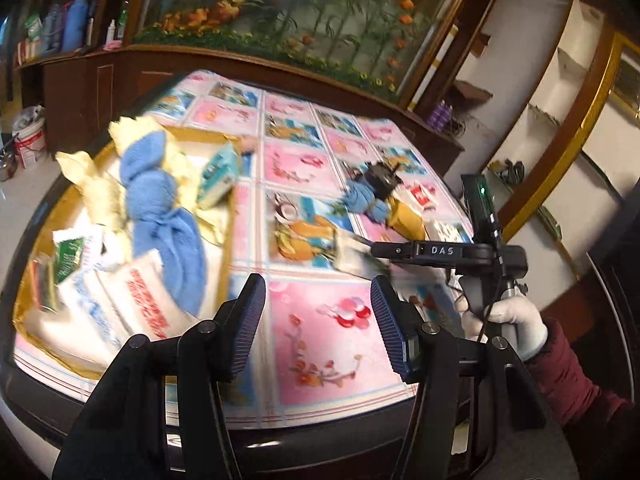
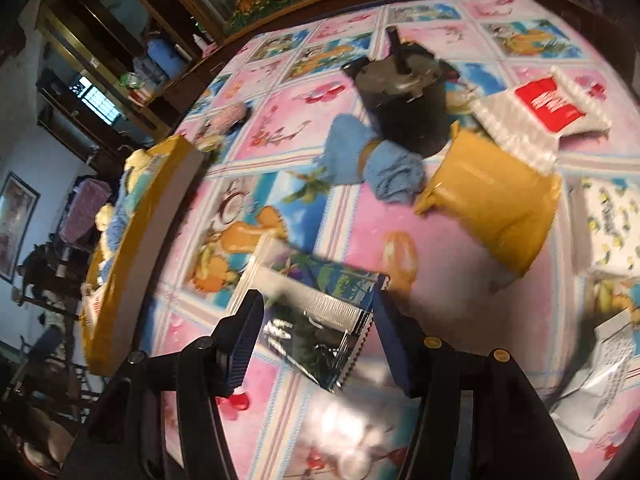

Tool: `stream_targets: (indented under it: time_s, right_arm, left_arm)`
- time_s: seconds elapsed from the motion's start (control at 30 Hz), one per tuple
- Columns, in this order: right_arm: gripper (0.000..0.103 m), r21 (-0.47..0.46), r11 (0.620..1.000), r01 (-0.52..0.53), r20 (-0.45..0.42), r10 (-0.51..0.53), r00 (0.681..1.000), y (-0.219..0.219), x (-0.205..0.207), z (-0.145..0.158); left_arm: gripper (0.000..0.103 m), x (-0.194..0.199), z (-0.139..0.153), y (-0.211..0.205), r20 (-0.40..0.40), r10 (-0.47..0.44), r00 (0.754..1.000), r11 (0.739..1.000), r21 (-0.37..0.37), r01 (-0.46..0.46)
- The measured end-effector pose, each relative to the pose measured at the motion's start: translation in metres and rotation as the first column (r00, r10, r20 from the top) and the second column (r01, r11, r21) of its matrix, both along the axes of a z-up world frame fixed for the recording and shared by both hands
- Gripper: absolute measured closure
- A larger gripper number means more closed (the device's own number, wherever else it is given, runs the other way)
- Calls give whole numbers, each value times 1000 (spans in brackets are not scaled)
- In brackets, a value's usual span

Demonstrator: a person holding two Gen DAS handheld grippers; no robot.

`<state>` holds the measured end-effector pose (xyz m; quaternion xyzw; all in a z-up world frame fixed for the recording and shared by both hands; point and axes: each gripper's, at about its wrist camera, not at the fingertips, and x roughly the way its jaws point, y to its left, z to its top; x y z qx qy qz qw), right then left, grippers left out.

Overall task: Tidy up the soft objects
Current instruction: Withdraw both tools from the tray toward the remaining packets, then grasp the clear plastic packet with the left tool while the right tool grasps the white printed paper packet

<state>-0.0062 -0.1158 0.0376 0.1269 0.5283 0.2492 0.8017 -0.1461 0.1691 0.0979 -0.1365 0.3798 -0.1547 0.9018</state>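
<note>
Hanging wide open and empty over the patterned cloth [image 1: 316,320] of the worktop, the left tool [image 1: 318,320] has nothing between its ribbed blue pads [image 1: 250,328]. Ahead and to its left stands a yellow-rimmed box [image 1: 230,216] heaped with soft things: a knotted blue towel [image 1: 160,216], pale yellow cloth [image 1: 96,184], white printed packets [image 1: 120,300] and a teal packet [image 1: 218,174]. Ahead and to its right, the right tool [image 1: 362,252] reaches in sideways, held by a white-gloved hand [image 1: 508,316], its tip at a shiny flat packet [image 1: 352,256]; further on lie a rolled blue towel [image 1: 366,198] and a yellow pouch [image 1: 406,216]. In the right wrist view, the right tool [image 2: 316,328] is spread wide, and the glossy foil packet [image 2: 316,320], printed with palm trees and edged in zigzag, sits between its pads [image 2: 244,340]; whether the pads are pressing on it I cannot tell. Just beyond it lie the rolled blue towel [image 2: 372,160] bound with a yellow band, touching a black pot [image 2: 404,108], and the yellow pouch [image 2: 496,208] to the right. Further right are a red-and-white packet [image 2: 540,116] and a white patterned packet [image 2: 612,224]. The box [image 2: 156,220] stands off to the left.
</note>
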Motion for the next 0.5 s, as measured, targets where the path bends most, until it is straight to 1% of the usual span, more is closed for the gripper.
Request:
stream_targets:
  time_s: [0.07,0.1,0.13,0.17,0.23,0.27,0.33,0.4,0.43,0.5]
  right_arm:
    - [46,139,989,-54,-60,62,996,1,-6,-2]
    - [46,187,980,-74,-68,88,994,0,-10,-1]
    - [46,201,976,-82,-48,93,994,-5,-16,5]
    - [46,182,980,-76,-17,80,997,-9,-22,12]
    - [45,111,993,-37,67,30,997,-28,-35,28]
    - [45,79,997,-6,104,-2,995,-41,-40,34]
    - [45,40,997,71,154,-77,985,-71,-48,43]
    - [44,28,989,145,171,-148,974,-99,-48,45]
    - [43,18,982,189,171,-189,967,-115,-50,45]
    - [42,1,967,255,162,-251,954,-134,-49,42]
  left_arm:
    - [48,1,-5,-12,-25,-11,1000,1000,11,12]
    - [48,0,-7,-17,-35,-17,999,1000,16,18]
    - [48,1,-9,-23,-45,-25,999,999,22,26]
    - [48,3,-12,-28,-54,-34,998,999,27,36]
    - [48,9,-17,-42,-72,-56,996,997,44,59]
    - [48,13,-20,-48,-80,-61,995,996,53,66]
    - [48,26,-27,-60,-104,-62,993,996,56,68]
    - [48,43,-34,-68,-136,-42,990,998,39,48]
    - [48,52,-38,-70,-157,-26,987,999,27,31]
    - [48,70,-47,-74,-191,3,982,1000,-5,-4]
